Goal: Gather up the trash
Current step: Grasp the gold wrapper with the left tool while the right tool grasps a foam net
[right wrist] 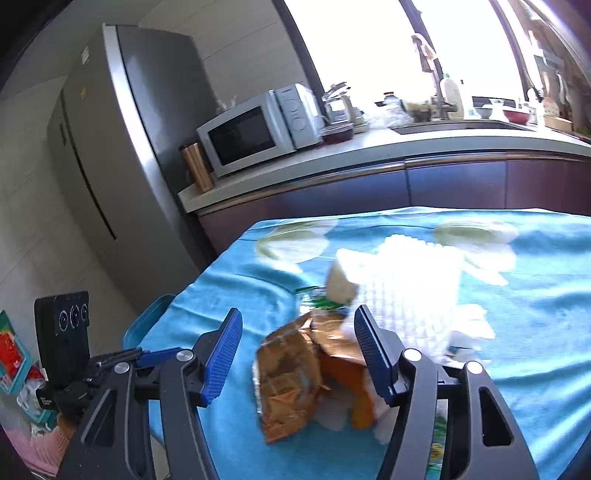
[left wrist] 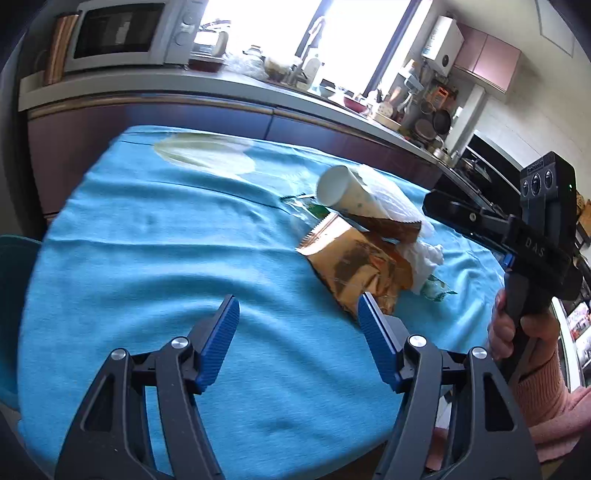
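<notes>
A heap of trash lies on the blue tablecloth (left wrist: 155,258): a white paper cup (left wrist: 347,194) on its side, a gold-brown snack wrapper (left wrist: 354,269), clear plastic (left wrist: 388,195) and crumpled white tissue (left wrist: 428,254). My left gripper (left wrist: 298,332) hovers open over bare cloth, the wrapper's edge just behind its right finger. In the right wrist view my right gripper (right wrist: 297,347) stands open above the wrapper (right wrist: 288,376), with the cup (right wrist: 341,282) and bright ridged plastic (right wrist: 413,280) beyond. Neither gripper holds anything. The right gripper's body shows at right in the left view.
A kitchen counter (left wrist: 229,86) runs behind the table with a microwave (left wrist: 125,33), sink and dishes. A grey fridge (right wrist: 122,155) stands at left. A teal chair edge (right wrist: 147,317) sits by the table's left side. A hand in a pink sleeve (left wrist: 532,354) grips the right tool.
</notes>
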Available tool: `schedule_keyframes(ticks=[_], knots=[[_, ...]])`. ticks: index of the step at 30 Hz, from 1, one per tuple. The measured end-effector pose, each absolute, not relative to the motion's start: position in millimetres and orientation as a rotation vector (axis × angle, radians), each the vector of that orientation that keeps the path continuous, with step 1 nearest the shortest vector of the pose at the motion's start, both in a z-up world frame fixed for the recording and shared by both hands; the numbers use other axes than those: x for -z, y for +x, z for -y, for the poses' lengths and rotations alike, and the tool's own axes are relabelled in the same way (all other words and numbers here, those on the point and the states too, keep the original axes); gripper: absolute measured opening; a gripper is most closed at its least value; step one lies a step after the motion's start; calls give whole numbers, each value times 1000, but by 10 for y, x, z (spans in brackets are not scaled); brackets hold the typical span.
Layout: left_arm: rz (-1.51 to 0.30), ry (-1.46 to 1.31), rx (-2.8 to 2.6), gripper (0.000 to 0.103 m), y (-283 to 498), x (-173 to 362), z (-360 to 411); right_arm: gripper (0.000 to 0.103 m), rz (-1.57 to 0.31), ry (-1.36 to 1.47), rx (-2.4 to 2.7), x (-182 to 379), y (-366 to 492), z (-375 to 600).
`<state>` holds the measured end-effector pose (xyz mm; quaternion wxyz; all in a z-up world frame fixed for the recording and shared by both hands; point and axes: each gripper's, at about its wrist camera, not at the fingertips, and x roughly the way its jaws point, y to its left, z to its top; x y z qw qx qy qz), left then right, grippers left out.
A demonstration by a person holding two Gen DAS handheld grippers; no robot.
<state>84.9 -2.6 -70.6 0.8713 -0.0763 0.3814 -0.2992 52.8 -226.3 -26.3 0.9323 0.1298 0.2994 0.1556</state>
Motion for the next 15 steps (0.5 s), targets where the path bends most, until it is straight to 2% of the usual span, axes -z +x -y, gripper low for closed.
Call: schedule_keyframes(ticks=[7,15], knots=[[-912,-177,695,68,1065,959,513,65,-624,328,-209,409,630,2784],[-945,-205,742,71,1202,983,650,65,-671,418,-243,635,777,2932]])
